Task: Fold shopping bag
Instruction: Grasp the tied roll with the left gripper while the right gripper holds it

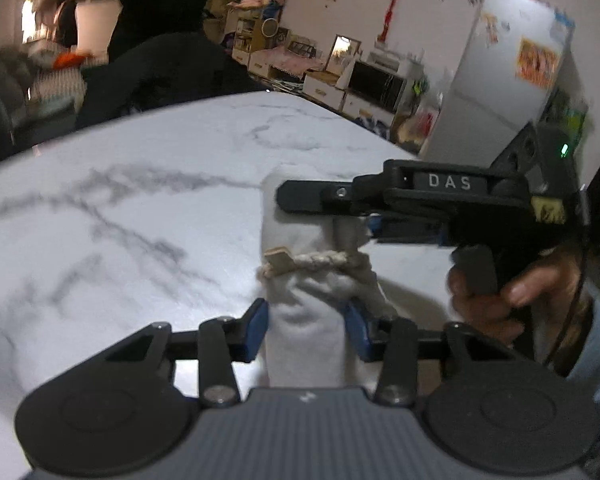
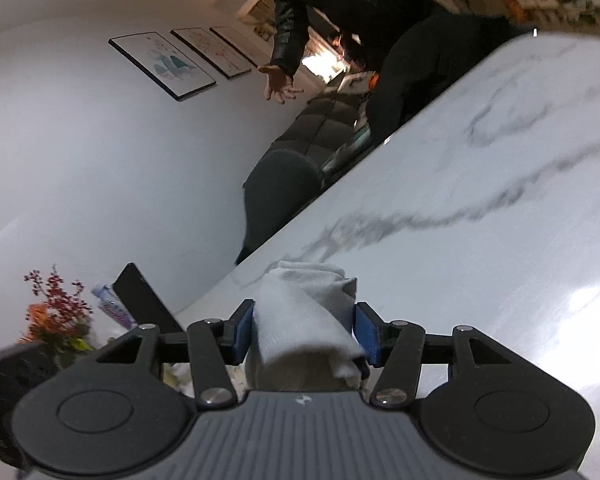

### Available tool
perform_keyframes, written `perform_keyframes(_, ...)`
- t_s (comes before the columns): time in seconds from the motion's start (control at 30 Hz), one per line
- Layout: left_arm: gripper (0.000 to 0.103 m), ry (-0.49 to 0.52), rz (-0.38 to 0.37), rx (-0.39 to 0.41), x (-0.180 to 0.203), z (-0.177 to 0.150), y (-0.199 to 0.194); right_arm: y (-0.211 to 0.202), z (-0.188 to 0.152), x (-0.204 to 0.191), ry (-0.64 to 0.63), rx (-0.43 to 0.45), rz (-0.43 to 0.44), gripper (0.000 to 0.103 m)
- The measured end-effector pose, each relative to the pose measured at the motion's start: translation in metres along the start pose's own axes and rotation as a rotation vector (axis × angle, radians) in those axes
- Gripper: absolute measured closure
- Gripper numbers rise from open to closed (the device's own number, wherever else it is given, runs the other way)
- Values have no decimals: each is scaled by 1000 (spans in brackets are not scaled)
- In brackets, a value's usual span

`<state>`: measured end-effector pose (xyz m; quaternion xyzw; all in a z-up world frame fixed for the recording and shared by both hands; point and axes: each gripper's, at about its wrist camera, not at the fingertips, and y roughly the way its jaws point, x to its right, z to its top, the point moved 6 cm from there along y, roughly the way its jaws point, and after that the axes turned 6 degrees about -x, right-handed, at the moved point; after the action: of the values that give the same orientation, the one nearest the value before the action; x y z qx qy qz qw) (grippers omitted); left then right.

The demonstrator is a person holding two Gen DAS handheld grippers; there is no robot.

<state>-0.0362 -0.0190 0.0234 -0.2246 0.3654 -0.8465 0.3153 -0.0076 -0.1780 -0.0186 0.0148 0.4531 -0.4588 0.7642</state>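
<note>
Shopping bag: white cloth, between the left gripper's blue pads; pale grey in the right wrist view.
Cord: cream, twisted, ahead of the pads.
Tag: tan.
Table: white marble, grey veins, beneath both claws.
Right gripper: black arms, blue pads, grey ribbed body.

- The shopping bag lies bunched on the marble table.
- Left gripper clasps its near end.
- Right gripper grips its far end.
</note>
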Motion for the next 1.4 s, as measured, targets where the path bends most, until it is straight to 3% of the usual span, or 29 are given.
perform_keyframes(0.27, 70, 168, 138, -73, 19, 8, 2, -11, 11, -22, -152, 49, -56, 49)
perform_keyframes(0.5, 60, 258, 189, -83, 45, 1, 14, -5, 6, -29, -259, 46, -101, 49)
perform_keyframes(0.63, 47, 213, 180, -80, 40, -2, 24, -10, 5, -20, -234, 47, -95, 49)
perform_keyframes(0.7, 33, 186, 170, -75, 37, -4, 26, -15, 5, -16, -224, 49, -90, 49)
perform_keyframes(0.93, 31, 111, 89, -52, 35, -1, 31, -34, 2, -2, -196, 59, -87, 49)
perform_keyframes(1.13, 22, 153, 68, -29, 44, 10, 35, -49, 3, 18, -143, 51, -63, 49)
perform_keyframes(1.4, 21, 230, 63, -57, 63, 34, 63, -65, 5, 36, -106, 79, -97, 44)
